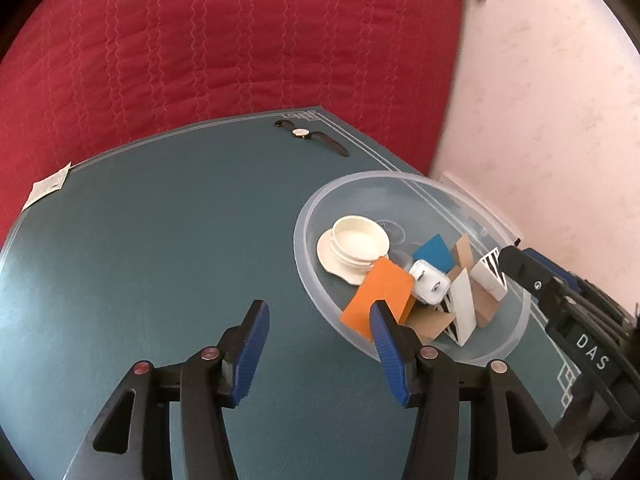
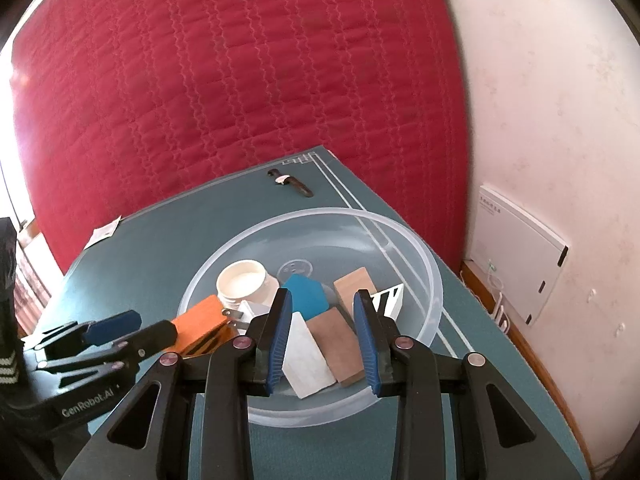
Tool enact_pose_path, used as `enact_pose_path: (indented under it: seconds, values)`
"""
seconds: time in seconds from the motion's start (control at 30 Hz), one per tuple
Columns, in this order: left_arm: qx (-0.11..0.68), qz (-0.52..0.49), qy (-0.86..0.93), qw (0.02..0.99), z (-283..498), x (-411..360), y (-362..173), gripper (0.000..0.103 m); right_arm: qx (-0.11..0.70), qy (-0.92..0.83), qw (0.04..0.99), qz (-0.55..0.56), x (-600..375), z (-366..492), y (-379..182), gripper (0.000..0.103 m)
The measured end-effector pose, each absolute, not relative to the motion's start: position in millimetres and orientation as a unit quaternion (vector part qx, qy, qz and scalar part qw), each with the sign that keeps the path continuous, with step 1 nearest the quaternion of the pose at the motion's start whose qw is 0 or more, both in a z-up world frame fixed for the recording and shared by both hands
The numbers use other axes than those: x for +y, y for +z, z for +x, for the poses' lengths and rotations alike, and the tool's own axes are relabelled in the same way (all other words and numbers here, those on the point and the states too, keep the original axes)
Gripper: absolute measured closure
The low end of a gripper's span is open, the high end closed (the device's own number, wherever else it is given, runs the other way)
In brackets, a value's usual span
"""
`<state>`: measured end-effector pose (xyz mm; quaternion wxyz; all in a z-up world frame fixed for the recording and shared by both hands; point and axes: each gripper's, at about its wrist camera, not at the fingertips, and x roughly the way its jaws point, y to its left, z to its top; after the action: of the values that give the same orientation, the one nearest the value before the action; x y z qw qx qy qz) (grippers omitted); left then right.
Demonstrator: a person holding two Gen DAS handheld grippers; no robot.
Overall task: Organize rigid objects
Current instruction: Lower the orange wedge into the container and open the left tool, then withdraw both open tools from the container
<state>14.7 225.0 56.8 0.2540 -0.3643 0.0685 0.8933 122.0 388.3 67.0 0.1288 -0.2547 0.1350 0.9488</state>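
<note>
A clear plastic bowl (image 1: 516, 312) (image 2: 432, 280) stands on the teal mat and holds a cream jar lid (image 1: 356, 244) (image 2: 244, 276), an orange block (image 1: 380, 292) (image 2: 200, 320), a blue block (image 1: 434, 252) (image 2: 306, 294), a white charger plug (image 1: 430, 286), white and brown blocks (image 2: 324, 344) and a striped piece (image 2: 390, 298). A wristwatch (image 1: 310, 136) (image 2: 290, 182) lies at the mat's far edge. My left gripper (image 1: 316, 320) is open and empty, just left of the bowl. My right gripper (image 2: 322, 308) is open and empty above the bowl's near side.
A red quilted bed (image 1: 240, 40) lies beyond the mat. A white paper tag (image 1: 48, 186) (image 2: 104, 232) lies at the mat's left edge. A pale wall (image 2: 560, 120) stands on the right, with a white box (image 2: 520, 256) against it.
</note>
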Motion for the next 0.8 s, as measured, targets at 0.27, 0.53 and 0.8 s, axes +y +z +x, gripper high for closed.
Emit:
enact_pose_path:
  seconds: [0.27, 0.53, 0.8]
  values:
    - [0.099, -0.351, 0.895, 0.257, 8, 246, 55, 0.047, 0.135, 0.949, 0.128, -0.254, 387, 123, 67, 0.07]
    - [0.108, -0.343, 0.899, 0.25, -3, 261, 51, 0.047, 0.137, 0.95, 0.127, -0.252, 387, 123, 66, 0.069]
    - [0.087, -0.359, 0.896, 0.247, -2, 251, 56, 0.046, 0.135, 0.949, 0.127, -0.255, 386, 125, 65, 0.069]
